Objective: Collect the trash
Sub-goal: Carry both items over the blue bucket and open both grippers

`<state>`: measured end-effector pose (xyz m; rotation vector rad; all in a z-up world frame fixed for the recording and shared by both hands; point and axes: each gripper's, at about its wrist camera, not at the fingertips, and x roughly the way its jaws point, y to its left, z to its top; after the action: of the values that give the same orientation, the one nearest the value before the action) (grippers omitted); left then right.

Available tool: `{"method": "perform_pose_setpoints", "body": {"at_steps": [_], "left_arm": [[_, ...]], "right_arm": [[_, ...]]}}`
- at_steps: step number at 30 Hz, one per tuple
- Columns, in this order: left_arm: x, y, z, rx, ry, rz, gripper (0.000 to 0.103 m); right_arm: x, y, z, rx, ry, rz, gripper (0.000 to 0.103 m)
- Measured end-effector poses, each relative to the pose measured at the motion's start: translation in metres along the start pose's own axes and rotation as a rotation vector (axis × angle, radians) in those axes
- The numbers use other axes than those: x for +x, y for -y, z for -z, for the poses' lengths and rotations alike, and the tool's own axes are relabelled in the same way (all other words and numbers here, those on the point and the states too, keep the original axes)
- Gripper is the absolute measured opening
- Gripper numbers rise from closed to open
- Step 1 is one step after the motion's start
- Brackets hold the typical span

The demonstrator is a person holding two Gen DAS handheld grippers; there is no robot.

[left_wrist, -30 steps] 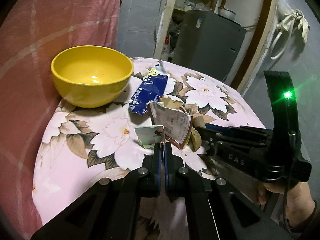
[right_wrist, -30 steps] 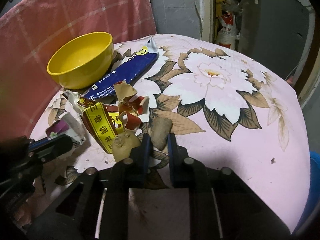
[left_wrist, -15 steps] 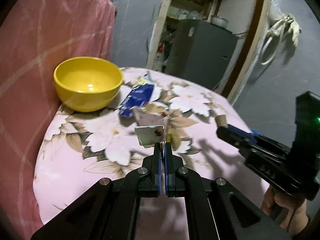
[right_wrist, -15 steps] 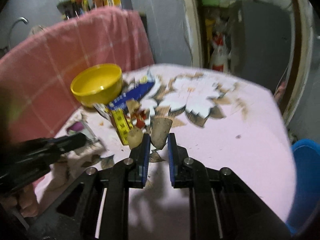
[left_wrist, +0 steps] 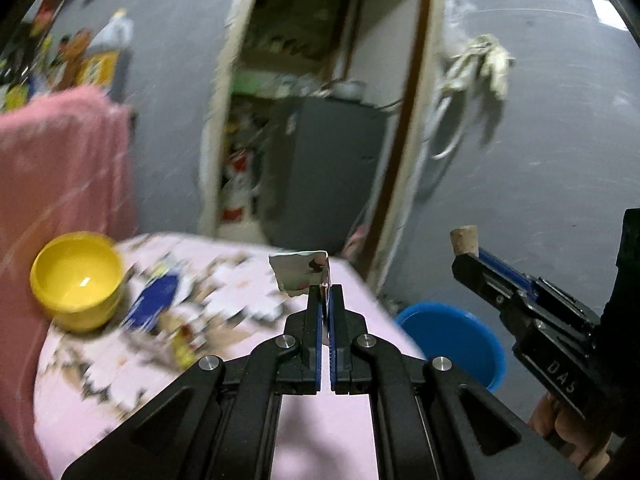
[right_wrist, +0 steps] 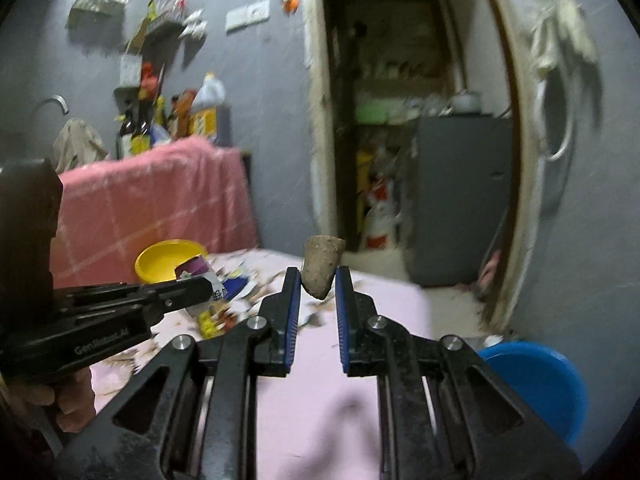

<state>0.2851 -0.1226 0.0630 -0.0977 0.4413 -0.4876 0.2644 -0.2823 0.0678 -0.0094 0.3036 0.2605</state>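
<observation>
My left gripper (left_wrist: 325, 294) is shut on a torn paper wrapper scrap (left_wrist: 298, 274) and holds it above the floral table (left_wrist: 320, 432). It also shows in the right wrist view (right_wrist: 196, 292). My right gripper (right_wrist: 318, 278) is shut on a brown peel piece (right_wrist: 322, 266), raised over the table; in the left wrist view the gripper (left_wrist: 466, 258) stands at the right, above a blue bin (left_wrist: 452, 340). A blue wrapper (left_wrist: 154, 306) and other scraps (left_wrist: 182, 346) lie on the table.
A yellow bowl (left_wrist: 76, 280) stands at the table's left, by a pink cloth-covered piece (left_wrist: 60, 184). The blue bin (right_wrist: 536, 380) sits on the floor right of the table. A doorway with a grey cabinet (right_wrist: 456, 196) is behind.
Both grippers have lifted away from the table with their pieces and swung towards the right; the blue bin has come into view. The views are blurred by motion.
</observation>
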Motion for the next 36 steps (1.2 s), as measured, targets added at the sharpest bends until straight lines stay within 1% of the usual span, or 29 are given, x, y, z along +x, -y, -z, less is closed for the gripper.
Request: {"method": "perform_pose_setpoints", "body": {"at_steps": [1, 4, 8, 11, 13, 16, 19, 23, 28, 30, 34, 36], "left_arm": [[0.001, 0.008, -0.003, 0.012, 0.013, 0.016, 0.001], [0.009, 0.033, -0.014, 0.049, 0.039, 0.071, 0.001], [0.025, 0.068, -0.023, 0.092, 0.04, 0.136, 0.001], [0.04, 0.093, -0.027, 0.116, 0.018, 0.186, 0.001], [0.051, 0.11, -0.027, 0.133, -0.005, 0.221, 0.001], [0.071, 0.131, -0.025, 0.166, -0.043, 0.254, 0.001], [0.091, 0.148, -0.021, 0.194, -0.084, 0.272, 0.001], [0.118, 0.16, -0.015, 0.196, -0.143, 0.289, 0.001], [0.156, 0.163, -0.009, 0.155, -0.244, 0.316, 0.002], [0.168, 0.165, -0.006, 0.162, -0.275, 0.318, 0.003], [0.179, 0.165, 0.002, 0.181, -0.306, 0.318, 0.006], [0.182, 0.164, 0.007, 0.179, -0.313, 0.316, 0.012]], "right_arm": [[-0.005, 0.005, -0.002, 0.0, 0.011, 0.015, 0.043], [-0.024, 0.028, -0.008, 0.012, 0.045, 0.069, 0.049], [-0.045, 0.061, -0.009, 0.035, 0.068, 0.144, 0.049], [-0.056, 0.085, -0.006, 0.061, 0.064, 0.189, 0.049], [-0.059, 0.103, -0.001, 0.095, 0.046, 0.222, 0.049], [-0.065, 0.129, 0.009, 0.152, 0.019, 0.248, 0.049], [-0.064, 0.147, 0.018, 0.194, -0.009, 0.266, 0.049], [-0.056, 0.162, 0.03, 0.232, -0.049, 0.285, 0.049], [-0.043, 0.183, 0.044, 0.268, -0.107, 0.307, 0.05], [-0.037, 0.192, 0.049, 0.287, -0.128, 0.314, 0.05], [-0.031, 0.2, 0.057, 0.31, -0.152, 0.325, 0.051], [-0.03, 0.202, 0.06, 0.321, -0.156, 0.326, 0.051]]}}
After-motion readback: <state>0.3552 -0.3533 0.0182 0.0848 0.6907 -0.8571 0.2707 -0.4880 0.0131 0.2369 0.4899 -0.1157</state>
